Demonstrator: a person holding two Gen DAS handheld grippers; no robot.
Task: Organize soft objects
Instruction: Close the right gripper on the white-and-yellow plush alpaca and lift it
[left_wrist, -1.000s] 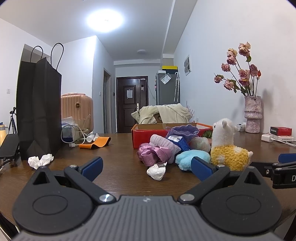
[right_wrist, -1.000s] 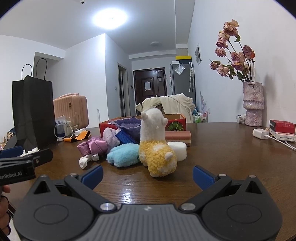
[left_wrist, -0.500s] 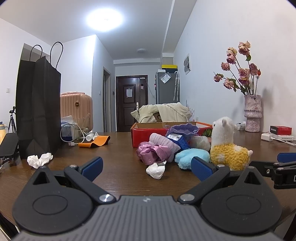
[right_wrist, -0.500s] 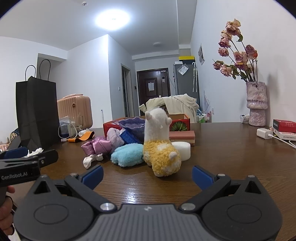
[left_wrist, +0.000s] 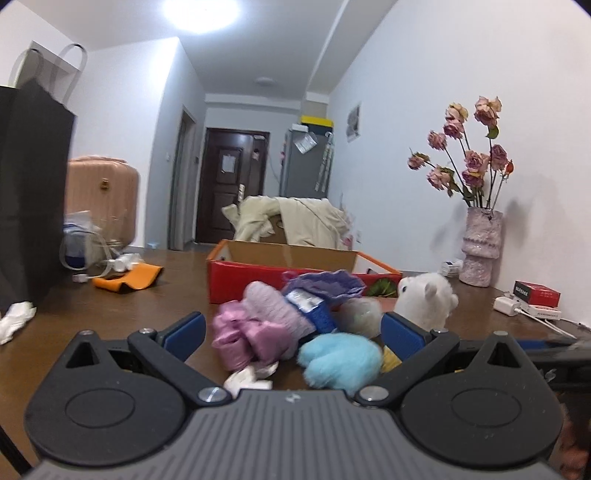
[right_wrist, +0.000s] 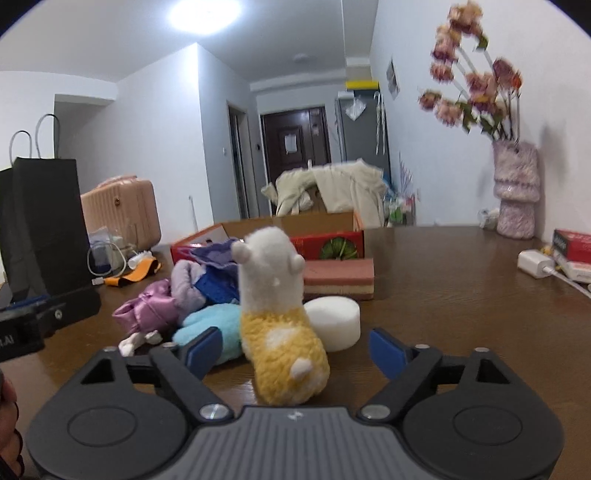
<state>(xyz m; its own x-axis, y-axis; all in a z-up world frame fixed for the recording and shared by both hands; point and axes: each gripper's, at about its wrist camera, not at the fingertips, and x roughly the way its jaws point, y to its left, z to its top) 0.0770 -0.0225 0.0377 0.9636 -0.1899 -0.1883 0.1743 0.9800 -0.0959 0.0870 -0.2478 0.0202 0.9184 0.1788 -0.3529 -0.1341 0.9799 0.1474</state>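
A heap of soft things lies on the brown table before a red cardboard box (left_wrist: 258, 280): a pink satin bow (left_wrist: 243, 339), a lilac knit piece (left_wrist: 273, 306), a purple knit item with a blue tag (left_wrist: 325, 284) and a light blue fluffy toy (left_wrist: 340, 354). My left gripper (left_wrist: 293, 334) hangs open just short of the bow and blue toy. A white and yellow alpaca plush (right_wrist: 280, 332) stands upright between the jaws of my right gripper (right_wrist: 295, 350), which are closing; the pads stay clear of it. A white round sponge (right_wrist: 332, 321) and a pink layered sponge (right_wrist: 340, 277) sit behind it.
A tall black paper bag (left_wrist: 29, 192) stands at the left, with crumpled tissue (left_wrist: 16, 319) and an orange band (left_wrist: 127, 278) near it. A vase of dried roses (left_wrist: 480, 251), a white charger (left_wrist: 509, 304) and a red packet (left_wrist: 537, 295) line the right side.
Both grippers have moved forward toward the heap, so the toys look larger. The right jaws have narrowed around the alpaca. The left jaws stay wide.
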